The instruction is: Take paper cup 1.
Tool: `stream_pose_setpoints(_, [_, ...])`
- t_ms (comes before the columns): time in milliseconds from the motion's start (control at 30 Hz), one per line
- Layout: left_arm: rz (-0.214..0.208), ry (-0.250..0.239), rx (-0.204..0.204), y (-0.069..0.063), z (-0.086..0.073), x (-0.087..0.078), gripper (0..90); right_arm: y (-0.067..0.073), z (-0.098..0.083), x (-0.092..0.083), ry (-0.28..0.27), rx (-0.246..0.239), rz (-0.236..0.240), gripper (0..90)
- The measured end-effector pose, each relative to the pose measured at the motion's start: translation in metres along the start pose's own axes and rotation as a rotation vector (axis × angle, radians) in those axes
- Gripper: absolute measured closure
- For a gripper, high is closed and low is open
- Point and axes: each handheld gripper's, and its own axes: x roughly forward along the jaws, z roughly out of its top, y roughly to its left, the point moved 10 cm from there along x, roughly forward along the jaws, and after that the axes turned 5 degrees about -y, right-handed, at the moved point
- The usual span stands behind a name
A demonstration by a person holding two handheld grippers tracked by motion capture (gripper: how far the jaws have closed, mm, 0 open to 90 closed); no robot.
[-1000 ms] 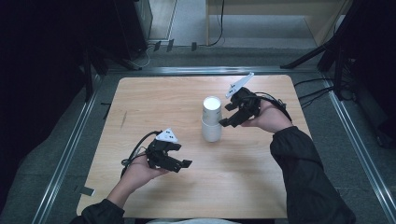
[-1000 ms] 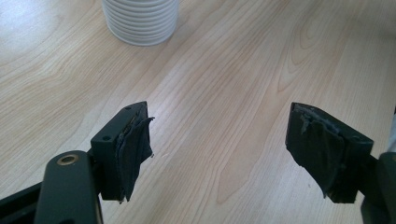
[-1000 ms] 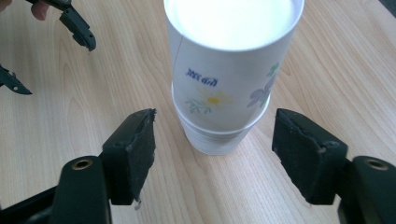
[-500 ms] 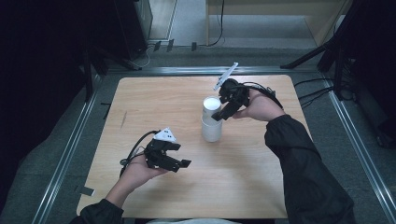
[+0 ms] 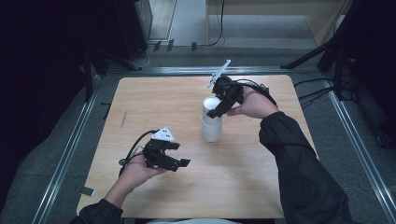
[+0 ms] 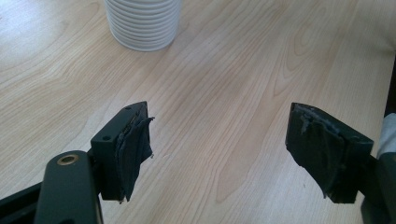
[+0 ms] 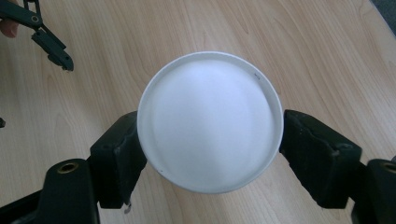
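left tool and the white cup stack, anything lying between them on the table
Nothing: in the high view only bare wooden table separates the left tool from the white cup stack; the left gripper view shows the same bare stretch.

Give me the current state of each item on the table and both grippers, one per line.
Cup stack: upside down, upright on the table, top cup between the right jaws.
Right gripper: above the stack, pointing down; jaws have just been closing, pads at the top cup's sides; contact unclear.
Left gripper: jaws open, nothing between them, held over bare table beside the stack.
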Motion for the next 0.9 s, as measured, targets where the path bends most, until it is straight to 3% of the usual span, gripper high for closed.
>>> stream_pose_setpoints(167, [-0.002, 0.001, 0.001, -0.001, 0.000, 0.000, 22.1, 0.000, 0.002, 0.000, 0.005, 0.006, 0.001, 26.1])
stream_pose_setpoints(300, [0.002, -0.004, -0.006, 0.000, 0.001, 0.000, 21.8, 0.002, 0.004, 0.000, 0.010, 0.004, 0.014, 32.7])
stream_pose_setpoints(900, [0.007, -0.010, -0.006, 0.002, 0.001, -0.004, 21.7, 0.003, 0.011, -0.010, 0.014, 0.003, -0.001, 33.3])
